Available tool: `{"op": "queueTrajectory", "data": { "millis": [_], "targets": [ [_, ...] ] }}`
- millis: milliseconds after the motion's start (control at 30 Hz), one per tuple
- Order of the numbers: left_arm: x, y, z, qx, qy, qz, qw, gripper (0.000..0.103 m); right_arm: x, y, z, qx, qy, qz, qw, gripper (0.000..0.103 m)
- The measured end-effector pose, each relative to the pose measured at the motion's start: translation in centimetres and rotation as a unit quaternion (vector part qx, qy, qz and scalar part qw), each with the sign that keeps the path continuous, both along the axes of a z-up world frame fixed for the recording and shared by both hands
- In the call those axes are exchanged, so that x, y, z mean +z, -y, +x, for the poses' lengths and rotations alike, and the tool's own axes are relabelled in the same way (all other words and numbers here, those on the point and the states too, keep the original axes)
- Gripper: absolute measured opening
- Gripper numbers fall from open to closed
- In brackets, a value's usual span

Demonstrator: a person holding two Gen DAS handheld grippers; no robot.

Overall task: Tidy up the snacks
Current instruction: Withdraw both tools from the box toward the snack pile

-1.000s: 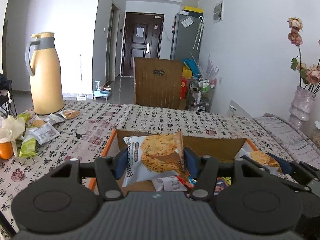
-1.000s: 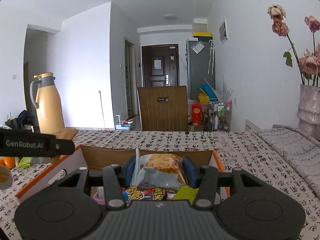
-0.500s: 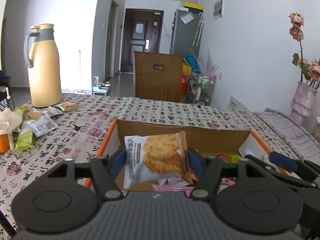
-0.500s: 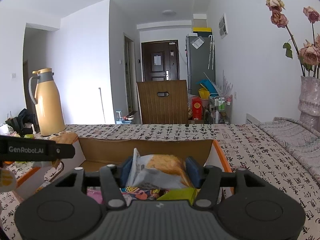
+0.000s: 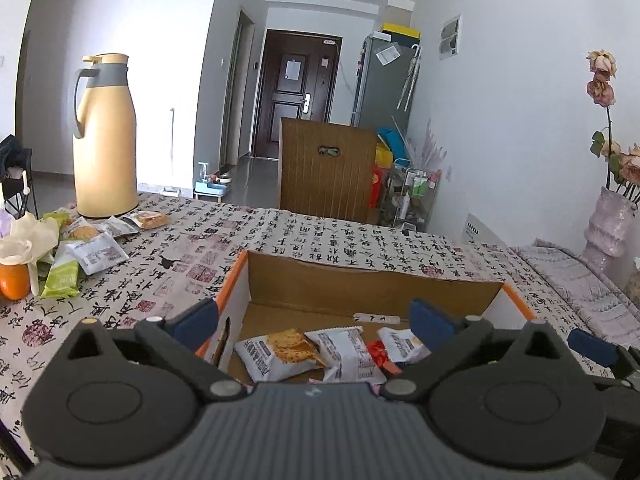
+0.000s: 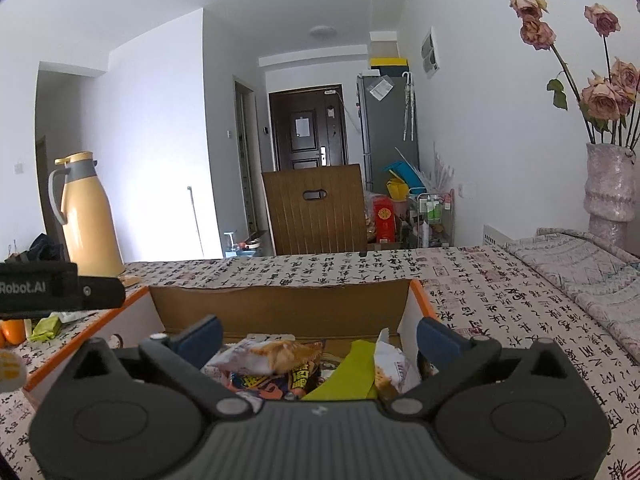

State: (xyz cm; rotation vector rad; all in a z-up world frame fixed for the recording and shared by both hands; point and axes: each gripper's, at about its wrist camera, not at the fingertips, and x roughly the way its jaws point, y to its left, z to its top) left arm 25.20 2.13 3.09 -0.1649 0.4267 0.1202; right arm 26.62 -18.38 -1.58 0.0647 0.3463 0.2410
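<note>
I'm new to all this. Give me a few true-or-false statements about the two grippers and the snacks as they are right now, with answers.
1. Both grippers are open and hold nothing. True: left gripper, right gripper.
2. The box is empty. False: packets lie inside, such as the cracker packet.
3. More snacks lie near the flask. True.
4. The flask stands in the box. False: it stands on the tablecloth.

Box floor: the cardboard box (image 6: 280, 308) bottom is mostly hidden behind the right gripper (image 6: 318, 338) body.
Packet print: lettering on the cracker packet (image 5: 280, 354) is too small to read.
Left table edge: an orange (image 5: 14, 282), possibly a fruit (partly cut off).
Green packet (image 6: 352, 372): lower part hidden.
</note>
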Motion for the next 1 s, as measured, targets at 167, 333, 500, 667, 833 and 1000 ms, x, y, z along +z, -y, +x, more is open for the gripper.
{"op": "queueTrajectory", "data": {
  "millis": [167, 333, 500, 667, 833, 1000],
  "targets": [
    [0.1, -0.1, -0.1, 0.002, 0.001, -0.002, 1.0000, 0.103, 0.0, 0.0, -0.1, -0.001, 0.000, -0.001, 1.000, 0.103],
    [0.5, 0.0, -0.3, 0.005, 0.003, -0.003, 1.0000, 0.103, 0.3, 0.1, -0.4, -0.003, 0.004, -0.009, 1.000, 0.103],
    [1.1, 0.1, -0.8, 0.006, 0.004, -0.002, 1.0000, 0.103, 1.0, 0.1, -1.0, -0.005, 0.009, -0.017, 1.000, 0.103],
    [1.8, 0.1, -1.7, 0.006, 0.010, 0.000, 0.9999, 0.103, 1.6, 0.0, -2.0, -0.004, 0.014, -0.025, 1.000, 0.103],
    [2.4, 0.2, -3.1, 0.006, 0.015, 0.001, 0.9999, 0.103, 2.2, 0.3, -3.2, -0.003, 0.017, -0.027, 0.999, 0.103],
    [2.7, 0.2, -4.7, 0.005, 0.017, 0.002, 0.9998, 0.103, 2.6, 0.5, -4.9, 0.000, 0.020, -0.027, 0.999, 0.103]
  ]
}}
